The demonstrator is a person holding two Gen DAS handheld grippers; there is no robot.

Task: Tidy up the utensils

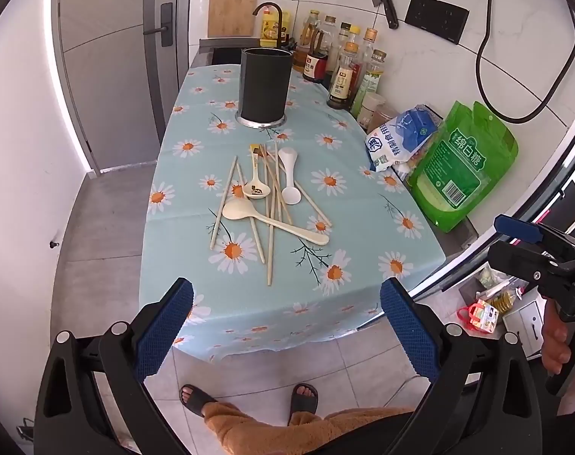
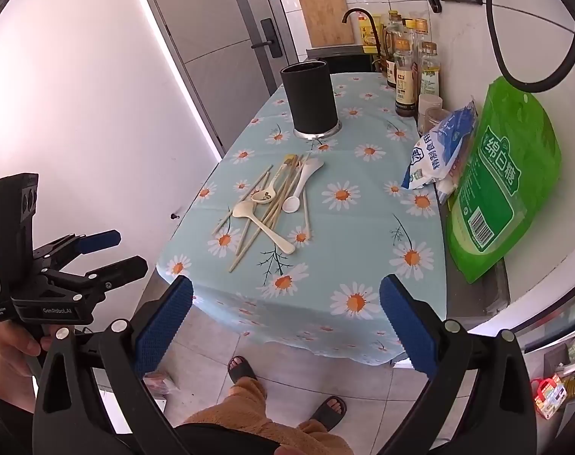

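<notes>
A pile of utensils lies mid-table on the daisy tablecloth (image 1: pixel 196 235): several wooden chopsticks (image 1: pixel 271 227), a long cream spoon (image 1: pixel 272 222), a patterned spoon (image 1: pixel 256 185) and a white spoon (image 1: pixel 289 180). A black cylindrical holder (image 1: pixel 265 85) stands upright behind them. In the right wrist view the pile (image 2: pixel 266 208) lies in front of the holder (image 2: pixel 312 96). My left gripper (image 1: pixel 287 331) is open and empty, before the table's near edge. My right gripper (image 2: pixel 287 331) is open and empty too, also short of the table.
Sauce and oil bottles (image 1: pixel 344 72) line the back right wall. A blue-white salt bag (image 1: pixel 399 140) and a green sugar bag (image 1: pixel 463 167) lie at the table's right edge. A sink and tap (image 1: pixel 266 15) are behind the holder. My feet in sandals stand on the tiled floor below.
</notes>
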